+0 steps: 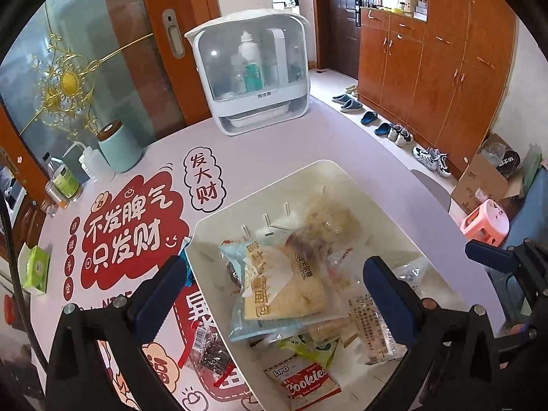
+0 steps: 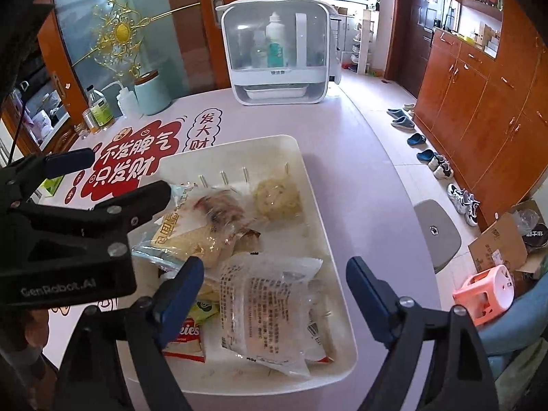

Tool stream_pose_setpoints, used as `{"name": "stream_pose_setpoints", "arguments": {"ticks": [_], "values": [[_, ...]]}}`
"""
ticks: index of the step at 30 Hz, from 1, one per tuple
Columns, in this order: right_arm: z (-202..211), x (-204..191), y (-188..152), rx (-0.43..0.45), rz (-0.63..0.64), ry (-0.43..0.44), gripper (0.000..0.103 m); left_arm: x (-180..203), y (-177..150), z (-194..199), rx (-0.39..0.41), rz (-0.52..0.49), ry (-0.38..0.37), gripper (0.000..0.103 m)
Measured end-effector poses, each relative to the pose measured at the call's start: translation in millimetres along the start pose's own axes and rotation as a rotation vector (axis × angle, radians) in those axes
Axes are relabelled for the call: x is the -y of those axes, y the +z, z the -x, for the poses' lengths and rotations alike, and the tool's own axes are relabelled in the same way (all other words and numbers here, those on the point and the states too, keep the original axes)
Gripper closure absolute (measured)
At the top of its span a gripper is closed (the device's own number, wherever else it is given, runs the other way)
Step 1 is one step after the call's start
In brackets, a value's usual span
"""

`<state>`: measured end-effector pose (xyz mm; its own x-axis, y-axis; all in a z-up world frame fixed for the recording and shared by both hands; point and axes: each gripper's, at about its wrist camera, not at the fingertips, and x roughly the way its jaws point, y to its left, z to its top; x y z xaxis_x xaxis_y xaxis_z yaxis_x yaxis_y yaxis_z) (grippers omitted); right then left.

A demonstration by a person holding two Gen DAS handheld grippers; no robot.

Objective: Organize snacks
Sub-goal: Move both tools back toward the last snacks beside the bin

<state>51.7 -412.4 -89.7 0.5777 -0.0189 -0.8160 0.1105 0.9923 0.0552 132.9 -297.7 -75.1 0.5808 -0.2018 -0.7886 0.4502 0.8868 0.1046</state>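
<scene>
A cream plastic tray [image 1: 308,178] [image 2: 342,308] on the table holds several snack packs: a bread pack in blue wrap [image 1: 281,287] [image 2: 191,236], a red Cookies pack [image 1: 304,383] [image 2: 185,335], a clear pack with printed text [image 2: 267,311] [image 1: 373,328] and a round pale snack [image 2: 277,198]. A small dark snack pack [image 1: 209,352] lies on the table left of the tray. My left gripper [image 1: 274,294] is open above the tray, empty. My right gripper [image 2: 274,291] is open above the clear pack, empty. The left gripper shows in the right wrist view [image 2: 113,178].
A white sterilizer box [image 1: 253,72] [image 2: 277,51] stands at the table's far edge. A mint canister [image 1: 120,147], squeeze bottle [image 1: 90,164] and jar [image 1: 63,181] stand at the far left. A green tissue box [image 1: 34,267] sits left. Pink stool [image 1: 486,222] and shoes are on the floor right.
</scene>
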Motion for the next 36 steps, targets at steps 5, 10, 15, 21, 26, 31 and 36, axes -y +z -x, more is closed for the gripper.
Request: {"name": "stream_pose_setpoints", "arguments": {"ticks": [5,10,15,21,26,31,36], "values": [[9,0,-3,0.029,-0.023,0.000,0.017,-2,-3,13,0.006,-0.006,-0.008,0.001],[23,-3,-10,0.066,-0.047,-0.007,0.017,-6,-6,38,0.055,-0.031,0.036,0.001],[41,-10,-14,0.135,-0.071,-0.011,0.017,-16,-10,67,0.090,-0.069,0.071,0.001],[61,-29,-19,0.241,-0.101,0.004,0.017,-45,-12,105,0.124,-0.145,0.111,0.001],[66,-52,-23,0.237,-0.081,0.040,0.017,-88,-10,135,0.122,-0.220,0.125,0.001],[68,-84,-30,0.219,-0.052,0.018,0.017,-129,-14,149,0.141,-0.374,0.183,0.001],[70,-121,-37,0.214,-0.064,-0.047,0.017,-173,-17,140,0.130,-0.571,0.177,0.001]]}}
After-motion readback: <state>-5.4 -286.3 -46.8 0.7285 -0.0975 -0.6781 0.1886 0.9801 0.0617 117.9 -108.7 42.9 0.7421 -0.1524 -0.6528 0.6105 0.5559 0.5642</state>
